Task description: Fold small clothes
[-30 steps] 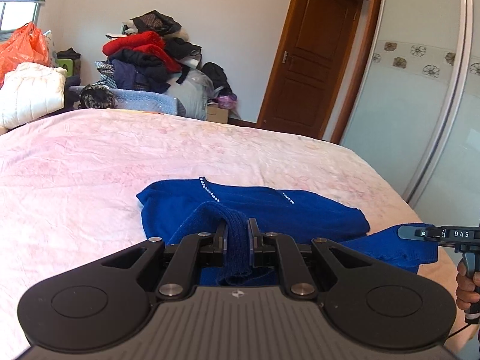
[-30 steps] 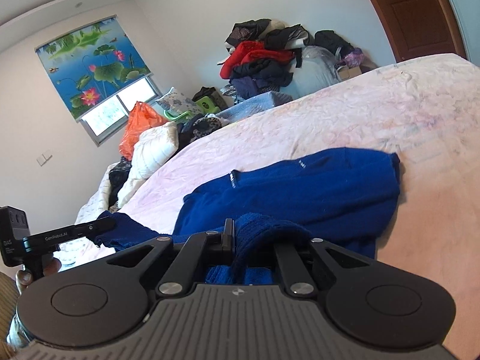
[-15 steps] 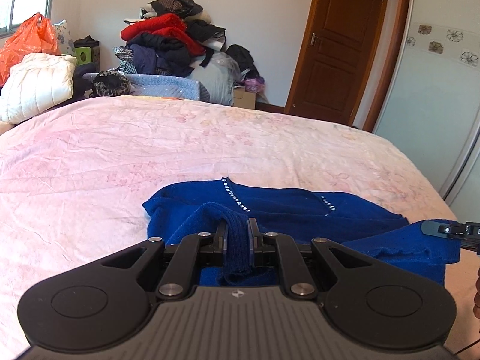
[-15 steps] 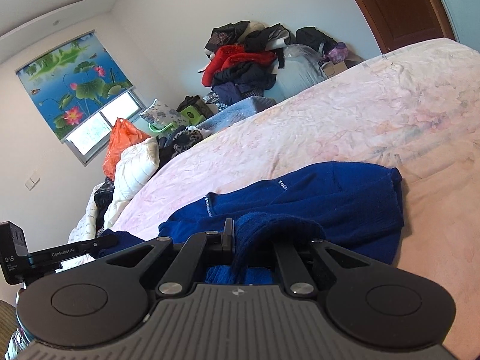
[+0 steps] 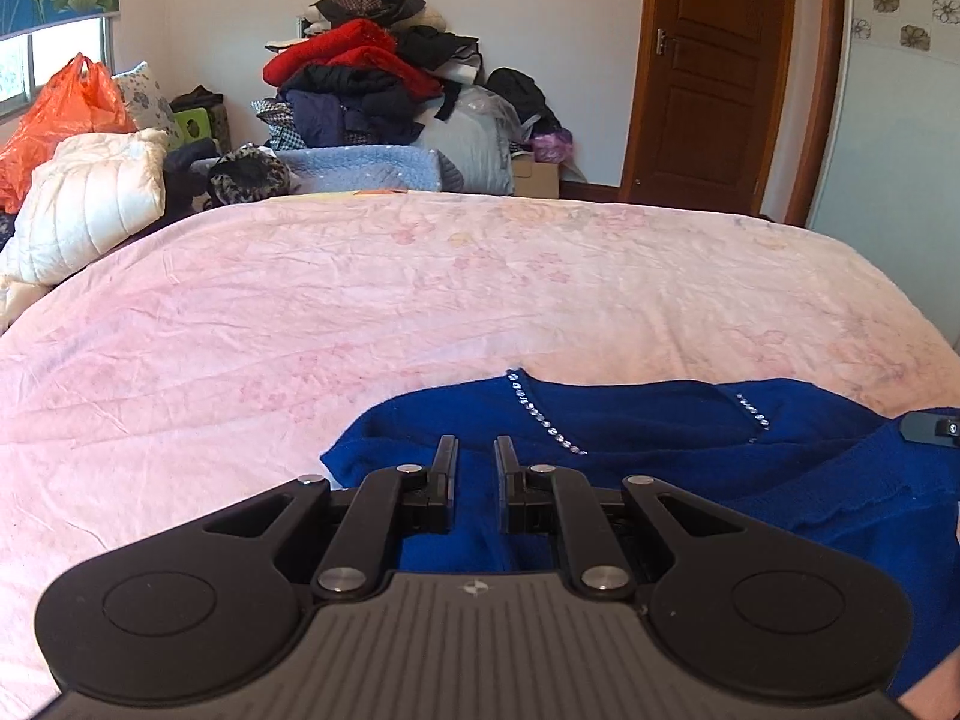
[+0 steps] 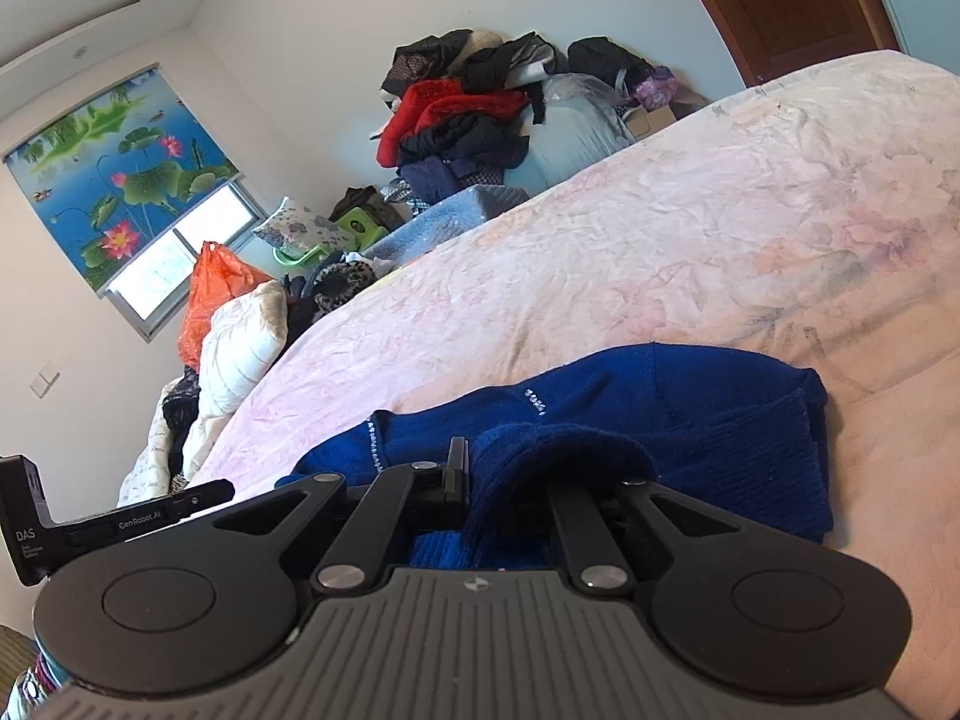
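Observation:
A small royal-blue knit sweater (image 5: 660, 420) with a rhinestone-trimmed neckline lies on the pink bedspread (image 5: 420, 300), its near part doubled over its body. My left gripper (image 5: 477, 459) is shut on the sweater's near edge, with blue knit filling the narrow gap between its fingers. In the right wrist view the same sweater (image 6: 690, 408) bunches over my right gripper (image 6: 489, 474), which is shut on a ribbed fold. That fold hides the right finger. Each view catches the other tool at its edge: the right gripper's tip (image 5: 930, 429) and the left gripper's body (image 6: 120, 525).
The bed's far half lies beyond the sweater. A white quilted bundle (image 5: 90, 210) and an orange bag (image 5: 60, 114) sit at the bed's left side. A tall pile of clothes (image 5: 372, 78) stands against the far wall beside a wooden door (image 5: 714, 72).
Both grippers have carried the sweater's near edge forward and down toward the neckline. The fold that stood up between the left fingers now lies lower over the body.

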### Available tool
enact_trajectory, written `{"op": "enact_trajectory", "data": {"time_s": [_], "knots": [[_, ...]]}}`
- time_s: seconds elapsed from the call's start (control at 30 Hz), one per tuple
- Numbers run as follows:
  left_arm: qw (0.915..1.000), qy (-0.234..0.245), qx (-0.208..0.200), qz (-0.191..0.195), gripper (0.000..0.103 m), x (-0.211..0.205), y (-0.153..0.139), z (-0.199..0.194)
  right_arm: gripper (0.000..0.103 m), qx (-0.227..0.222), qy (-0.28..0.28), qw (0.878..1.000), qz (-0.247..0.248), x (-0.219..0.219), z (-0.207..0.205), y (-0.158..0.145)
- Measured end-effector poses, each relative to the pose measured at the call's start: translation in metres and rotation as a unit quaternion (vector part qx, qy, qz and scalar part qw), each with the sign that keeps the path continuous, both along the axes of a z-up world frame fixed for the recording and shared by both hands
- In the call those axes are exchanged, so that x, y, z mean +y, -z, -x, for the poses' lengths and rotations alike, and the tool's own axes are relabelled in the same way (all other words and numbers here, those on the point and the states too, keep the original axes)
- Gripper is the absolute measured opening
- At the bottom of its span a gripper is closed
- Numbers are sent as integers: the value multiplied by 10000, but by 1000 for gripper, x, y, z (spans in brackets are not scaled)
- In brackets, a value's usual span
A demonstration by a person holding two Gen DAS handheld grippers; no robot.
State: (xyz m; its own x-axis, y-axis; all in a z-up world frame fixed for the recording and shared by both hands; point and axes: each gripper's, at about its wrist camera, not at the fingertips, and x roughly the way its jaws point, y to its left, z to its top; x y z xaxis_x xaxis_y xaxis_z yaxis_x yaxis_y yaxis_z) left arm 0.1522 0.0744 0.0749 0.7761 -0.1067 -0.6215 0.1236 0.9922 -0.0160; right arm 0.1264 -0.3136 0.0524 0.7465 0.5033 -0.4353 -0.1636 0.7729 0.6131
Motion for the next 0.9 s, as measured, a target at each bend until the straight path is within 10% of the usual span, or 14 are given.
{"op": "enact_trajectory", "data": {"time_s": [0.4,0.47,0.53,0.67,0.77,0.83,0.9], "knots": [[9911,124,843,1022,16,34,23,1,11,340,31,9994,-94,-6,-22,26],[9871,265,990,1229,28,35,27,10,11,368,31,9993,-109,-6,-25,27],[9848,353,1039,1349,70,32,33,16,11,386,24,9992,-115,-6,-27,29],[9883,277,840,1239,79,20,38,16,12,409,18,9991,-115,-5,-28,31],[9881,387,875,1205,67,10,45,7,12,407,26,9991,-118,-5,-28,30],[9867,429,1121,1095,11,2,52,0,12,399,22,9991,-112,-5,-27,30],[9864,330,1184,1088,8,2,57,-1,12,383,26,9992,-101,-5,-27,30]]}}
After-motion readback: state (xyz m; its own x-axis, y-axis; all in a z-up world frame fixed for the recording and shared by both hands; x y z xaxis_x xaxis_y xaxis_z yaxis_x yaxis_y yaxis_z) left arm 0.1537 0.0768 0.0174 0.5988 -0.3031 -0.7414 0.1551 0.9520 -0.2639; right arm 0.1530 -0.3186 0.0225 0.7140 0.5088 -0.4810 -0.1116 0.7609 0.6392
